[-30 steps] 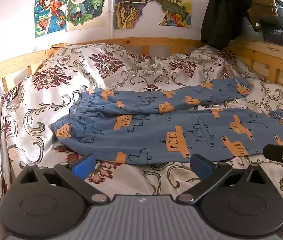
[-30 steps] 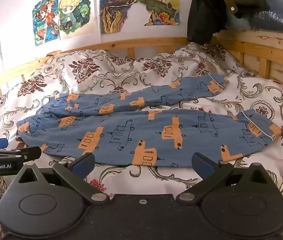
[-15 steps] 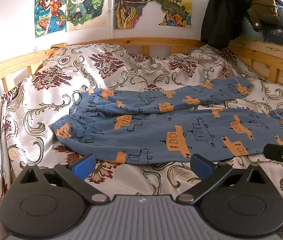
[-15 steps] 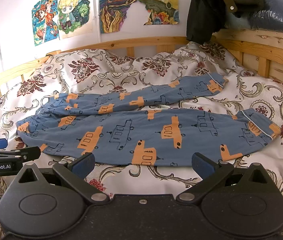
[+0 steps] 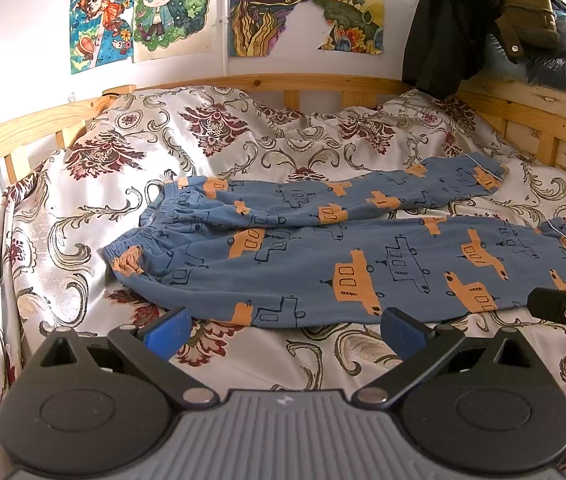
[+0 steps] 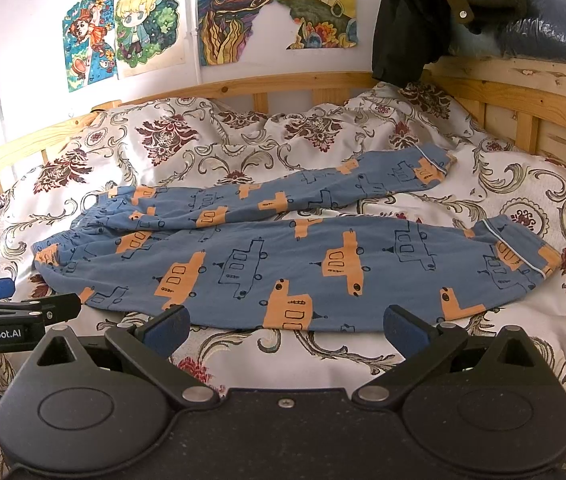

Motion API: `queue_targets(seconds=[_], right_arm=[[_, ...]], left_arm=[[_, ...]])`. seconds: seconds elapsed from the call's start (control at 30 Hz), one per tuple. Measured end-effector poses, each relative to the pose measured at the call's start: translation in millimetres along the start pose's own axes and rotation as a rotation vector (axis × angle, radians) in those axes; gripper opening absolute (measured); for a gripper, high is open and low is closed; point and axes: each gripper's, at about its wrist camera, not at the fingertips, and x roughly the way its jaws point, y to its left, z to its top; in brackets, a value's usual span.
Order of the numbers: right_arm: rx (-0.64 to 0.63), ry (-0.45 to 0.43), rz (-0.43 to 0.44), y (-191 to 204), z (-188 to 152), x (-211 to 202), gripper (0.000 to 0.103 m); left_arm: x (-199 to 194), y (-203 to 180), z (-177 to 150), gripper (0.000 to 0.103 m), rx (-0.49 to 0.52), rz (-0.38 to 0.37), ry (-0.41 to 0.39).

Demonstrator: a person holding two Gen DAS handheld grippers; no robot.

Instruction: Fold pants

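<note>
- Pants (image 5: 323, 256) lie spread flat on the bed (image 5: 243, 148), legs apart, unfolded.
- Left tool (image 5: 283, 326) and right tool (image 6: 287, 326) hover near the hem side, both spread wide, empty.
- Next, probably: grip one leg and lay it over the other.

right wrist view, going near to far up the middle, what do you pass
right gripper → pants → bedspread → wooden rail → wall drawings
</note>
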Motion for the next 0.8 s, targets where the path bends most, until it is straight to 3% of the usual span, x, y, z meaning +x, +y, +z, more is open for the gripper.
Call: queue_targets(seconds=[0.57, 0.8], right_arm=[[0.002, 0.004, -0.001, -1.3, 0.5, 0.6, 0.103], [0.014, 0.013, -0.011, -3.2, -0.1, 2.4, 0.102]], left_arm=[[2.1, -0.6, -3.8, 0.103, 0.003, 0.001, 0.006], [7.9, 0.1, -8.5, 0.103, -0.021, 0.010, 0.053]])
